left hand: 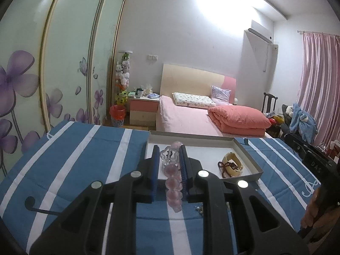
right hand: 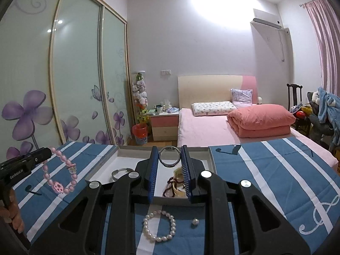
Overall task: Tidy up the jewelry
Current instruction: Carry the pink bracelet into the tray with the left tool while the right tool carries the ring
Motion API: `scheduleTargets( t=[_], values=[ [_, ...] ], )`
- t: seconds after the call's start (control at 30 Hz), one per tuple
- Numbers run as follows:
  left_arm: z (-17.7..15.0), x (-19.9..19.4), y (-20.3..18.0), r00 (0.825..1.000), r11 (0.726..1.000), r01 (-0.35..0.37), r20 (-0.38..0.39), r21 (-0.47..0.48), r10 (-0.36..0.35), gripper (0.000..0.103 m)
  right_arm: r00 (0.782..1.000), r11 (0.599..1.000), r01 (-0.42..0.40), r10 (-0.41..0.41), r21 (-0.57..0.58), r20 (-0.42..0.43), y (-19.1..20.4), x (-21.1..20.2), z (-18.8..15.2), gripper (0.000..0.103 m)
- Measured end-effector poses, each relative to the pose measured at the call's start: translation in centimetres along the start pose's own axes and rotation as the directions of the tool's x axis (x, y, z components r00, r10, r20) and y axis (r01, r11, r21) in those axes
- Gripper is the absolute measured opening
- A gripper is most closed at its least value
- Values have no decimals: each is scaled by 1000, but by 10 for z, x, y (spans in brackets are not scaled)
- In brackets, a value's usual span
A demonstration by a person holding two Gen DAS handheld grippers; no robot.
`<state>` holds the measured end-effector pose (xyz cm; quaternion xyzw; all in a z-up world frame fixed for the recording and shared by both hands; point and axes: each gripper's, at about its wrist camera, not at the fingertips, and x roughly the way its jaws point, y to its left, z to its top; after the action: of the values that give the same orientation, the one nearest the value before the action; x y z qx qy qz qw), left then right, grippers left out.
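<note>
We see left gripper [left hand: 169,163], marked "GenRobot.AI", clamping pink bead bracelet [left hand: 173,182]. Right gripper [right hand: 169,162] pinches steel bangle [right hand: 169,156] above white cardboard tray [right hand: 209,156]. Pearl bracelet [right hand: 159,225], 6 o'clock, probably beside loose pearl [right hand: 195,221] on striped cloth [right hand: 276,174].

A pink bead bracelet [right hand: 60,176] hangs over the striped cloth; a steel bangle [right hand: 169,156] stands upright above the tray [right hand: 209,156], apparently unsupported below.

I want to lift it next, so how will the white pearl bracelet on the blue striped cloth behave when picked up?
The white pearl bracelet is a loop of separate round beads, so it will probably sag rather than hold its ring shape. The beads look glossy, so they may slip between the right gripper fingers. Lying flat on the cloth, it seems unlikely to roll.
</note>
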<state>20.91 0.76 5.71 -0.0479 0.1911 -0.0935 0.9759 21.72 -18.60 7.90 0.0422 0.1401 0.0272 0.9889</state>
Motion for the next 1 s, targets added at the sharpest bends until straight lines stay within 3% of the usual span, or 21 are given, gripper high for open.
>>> scheduleTargets(
  t=[0.47, 1.0],
  values=[
    [17, 41, -18, 1000, 1000, 26, -4, 15, -26, 19, 1000, 999, -15, 15, 29, -22, -3, 37, 7, 23],
    [21, 142, -29, 995, 1000, 28, -92, 2, -28, 19, 990, 999, 0, 6, 44, -139, -14, 103, -11, 23]
  ],
)
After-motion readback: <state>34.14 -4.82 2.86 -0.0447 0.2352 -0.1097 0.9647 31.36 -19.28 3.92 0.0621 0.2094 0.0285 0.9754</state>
